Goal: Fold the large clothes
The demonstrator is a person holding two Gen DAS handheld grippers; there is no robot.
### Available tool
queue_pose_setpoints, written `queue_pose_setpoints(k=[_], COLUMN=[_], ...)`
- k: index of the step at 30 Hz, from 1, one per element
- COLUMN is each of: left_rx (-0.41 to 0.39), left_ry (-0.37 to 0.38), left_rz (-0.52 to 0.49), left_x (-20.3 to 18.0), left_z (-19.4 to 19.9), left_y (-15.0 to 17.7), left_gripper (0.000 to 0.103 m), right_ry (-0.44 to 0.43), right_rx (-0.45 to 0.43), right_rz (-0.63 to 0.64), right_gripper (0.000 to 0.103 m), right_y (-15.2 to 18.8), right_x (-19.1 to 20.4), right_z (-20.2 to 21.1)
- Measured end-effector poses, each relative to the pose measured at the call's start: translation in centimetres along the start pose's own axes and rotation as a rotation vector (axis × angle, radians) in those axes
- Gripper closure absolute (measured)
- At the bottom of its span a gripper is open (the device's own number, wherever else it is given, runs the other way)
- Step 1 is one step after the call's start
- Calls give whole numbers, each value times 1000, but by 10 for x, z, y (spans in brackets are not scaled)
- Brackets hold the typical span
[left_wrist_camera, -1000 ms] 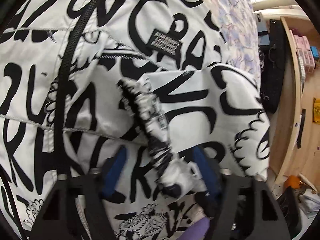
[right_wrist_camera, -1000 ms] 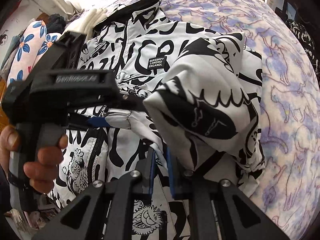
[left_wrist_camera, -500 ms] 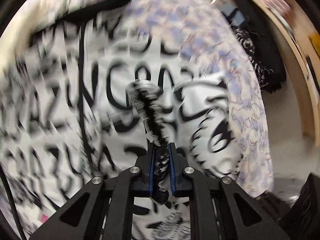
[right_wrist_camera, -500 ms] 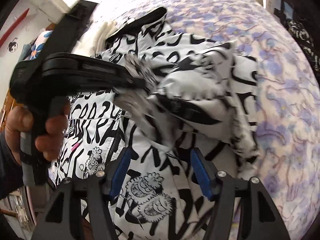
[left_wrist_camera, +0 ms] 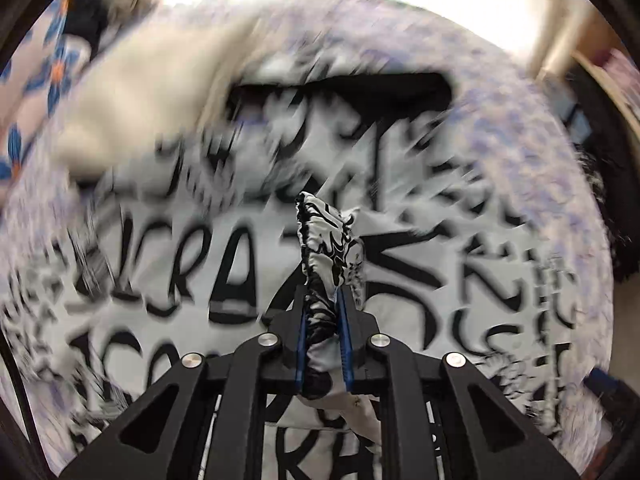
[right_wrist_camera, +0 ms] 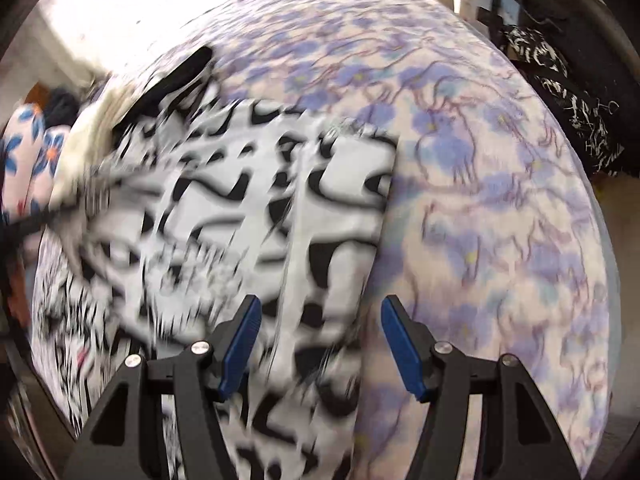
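Note:
A white jacket (left_wrist_camera: 200, 280) printed with black lettering lies spread on the bed, its black collar (left_wrist_camera: 340, 88) at the far end. My left gripper (left_wrist_camera: 322, 300) pinches the jacket's gathered sleeve cuff (left_wrist_camera: 330, 236), which sticks up past the fingertips; its jaws are easing open slightly, and the pads still press the cuff. In the right wrist view the jacket (right_wrist_camera: 248, 208) is blurred, its folded right edge running down the middle. My right gripper (right_wrist_camera: 320, 320) hovers open over that edge, with fabric below it and nothing gripped.
A bedsheet (right_wrist_camera: 500, 220) with purple flowers covers the bed to the right of the jacket. A cream garment (left_wrist_camera: 152, 92) and a blue-flowered pillow (right_wrist_camera: 24, 148) lie at the far left. Dark clothes (right_wrist_camera: 560, 92) hang past the bed's right side.
My left gripper shut on the sleeve cuff and lifted it, swinging over the jacket. My right gripper let go of the sleeve fabric, opened wide and moved right to the jacket's edge.

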State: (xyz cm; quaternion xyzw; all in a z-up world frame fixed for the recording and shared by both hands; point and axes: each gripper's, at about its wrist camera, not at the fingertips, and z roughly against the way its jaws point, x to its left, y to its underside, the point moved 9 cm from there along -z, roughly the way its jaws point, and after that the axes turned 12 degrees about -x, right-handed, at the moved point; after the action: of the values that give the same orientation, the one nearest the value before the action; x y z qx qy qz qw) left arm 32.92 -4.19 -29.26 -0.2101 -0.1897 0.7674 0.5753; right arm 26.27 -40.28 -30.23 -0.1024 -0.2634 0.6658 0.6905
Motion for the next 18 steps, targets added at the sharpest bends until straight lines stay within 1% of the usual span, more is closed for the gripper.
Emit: queue_pose_setpoints(k=[2, 3, 4, 5, 6, 7, 9, 11, 12, 13, 14, 15, 16, 18], left_rx=[59, 82, 98, 108, 112, 115, 112, 109, 115, 123, 122, 117, 99, 52], left_ry=[-16, -24, -21, -18, -19, -16, -21, -2, 11, 20, 8, -12, -20, -18], left_rz=[37, 52, 69, 86, 94, 103, 113, 114, 104, 81, 51, 12, -23, -47], left_x=[13, 19, 23, 27, 27, 29, 33, 28, 25, 20, 14, 9, 4, -2], left_z=[-21, -29, -36, -43, -47, -51, -60, -67, -69, -72, -74, -74, -73, -67], left_y=[15, 20, 24, 24, 23, 24, 20, 14, 12, 9, 9, 6, 1, -8], left_gripper=[85, 79, 75, 73, 68, 60, 50, 49, 51, 64, 73, 78, 84, 86], right_ry=[18, 32, 37, 34, 37, 39, 46, 34, 37, 39, 29, 43, 47, 30], right_rx=[-7, -11, -10, -4, -1, 1, 15, 30, 48, 84, 103, 98, 88, 27], right_rz=[-32, -45, -54, -70, -82, -92, -98, -100, -97, -92, -90, -77, -70, -94], right_gripper=[41, 41, 41, 41, 41, 41, 41, 41, 41, 44, 54, 79, 95, 97], right_y=[-18, -28, -35, -44, -51, -58, -65, -70, -68, -63, -62, -62, -64, -71], right_x=[-10, -17, -21, -26, -29, -32, -34, -32, -32, -31, -31, -33, -35, -40], right_z=[-19, -30, -39, -49, -58, -68, -81, -95, -101, -108, -113, -113, -110, -97])
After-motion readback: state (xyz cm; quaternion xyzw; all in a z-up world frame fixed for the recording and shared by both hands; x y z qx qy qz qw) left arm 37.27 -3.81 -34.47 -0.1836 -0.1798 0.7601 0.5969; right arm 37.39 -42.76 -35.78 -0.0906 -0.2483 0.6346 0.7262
